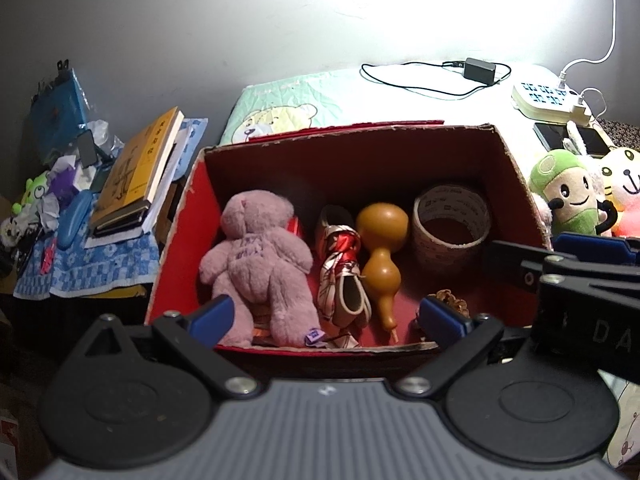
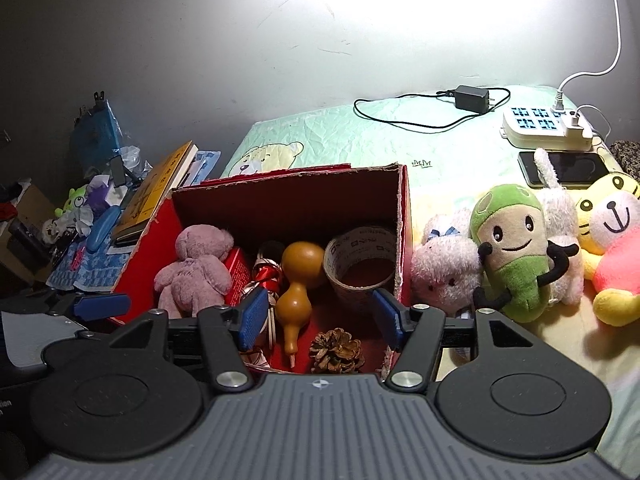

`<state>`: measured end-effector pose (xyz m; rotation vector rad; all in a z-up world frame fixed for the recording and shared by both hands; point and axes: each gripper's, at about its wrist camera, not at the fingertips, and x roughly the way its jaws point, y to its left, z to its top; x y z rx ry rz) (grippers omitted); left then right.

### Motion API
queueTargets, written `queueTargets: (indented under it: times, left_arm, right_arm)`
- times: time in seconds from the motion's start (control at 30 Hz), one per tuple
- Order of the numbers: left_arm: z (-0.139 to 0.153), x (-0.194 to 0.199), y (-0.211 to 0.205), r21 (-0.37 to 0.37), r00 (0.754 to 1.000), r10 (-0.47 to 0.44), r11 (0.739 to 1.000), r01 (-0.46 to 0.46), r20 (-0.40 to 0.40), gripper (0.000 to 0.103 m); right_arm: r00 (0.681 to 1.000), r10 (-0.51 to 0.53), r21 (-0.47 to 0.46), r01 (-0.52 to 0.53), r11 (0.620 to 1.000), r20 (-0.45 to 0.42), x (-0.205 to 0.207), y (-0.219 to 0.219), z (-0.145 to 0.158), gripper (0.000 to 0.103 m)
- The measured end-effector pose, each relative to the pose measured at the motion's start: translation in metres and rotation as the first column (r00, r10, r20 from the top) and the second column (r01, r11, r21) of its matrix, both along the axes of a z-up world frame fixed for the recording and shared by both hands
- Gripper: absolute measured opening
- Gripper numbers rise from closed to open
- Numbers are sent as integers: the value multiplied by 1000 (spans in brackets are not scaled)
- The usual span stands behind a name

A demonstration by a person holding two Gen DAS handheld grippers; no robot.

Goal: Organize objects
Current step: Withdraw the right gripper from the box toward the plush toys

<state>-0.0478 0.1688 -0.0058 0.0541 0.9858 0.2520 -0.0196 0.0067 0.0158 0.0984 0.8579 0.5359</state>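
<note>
In box (image 2: 404,216): teddy bear (image 2: 192,270) leftmost, then gourd (image 2: 298,280), tape roll (image 2: 358,266) rightmost; pine cone (image 2: 336,350) in front.
Right of box: plush toys (image 2: 516,252) on bed (image 2: 360,136).
Left of box: books (image 2: 156,192).

A bedroom: cartoon-bear quilt (image 2: 360,140), plush toys (image 2: 508,256), cluttered nightstand (image 1: 80,240).

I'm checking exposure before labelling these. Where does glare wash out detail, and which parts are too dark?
Left wrist view: wall blown white at top, power strip overexposed; left clutter dim. Right wrist view: same wall glare; red box interior shadowed but readable; straight edges bow.
</note>
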Motion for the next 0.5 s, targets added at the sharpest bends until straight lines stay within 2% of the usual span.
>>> queueTargets:
  times: [0.17,0.5]
  left_arm:
    - [-2,1,-6,-33,999,9,999,-10,-37,100]
    - [-1,3,-23,-20,998,17,1000,-18,-59,100]
  right_arm:
    - [999,33,13,-33,999,-4,1,-7,2,61]
    - [997,70,42,-69,997,-24,5,-21,2,61]
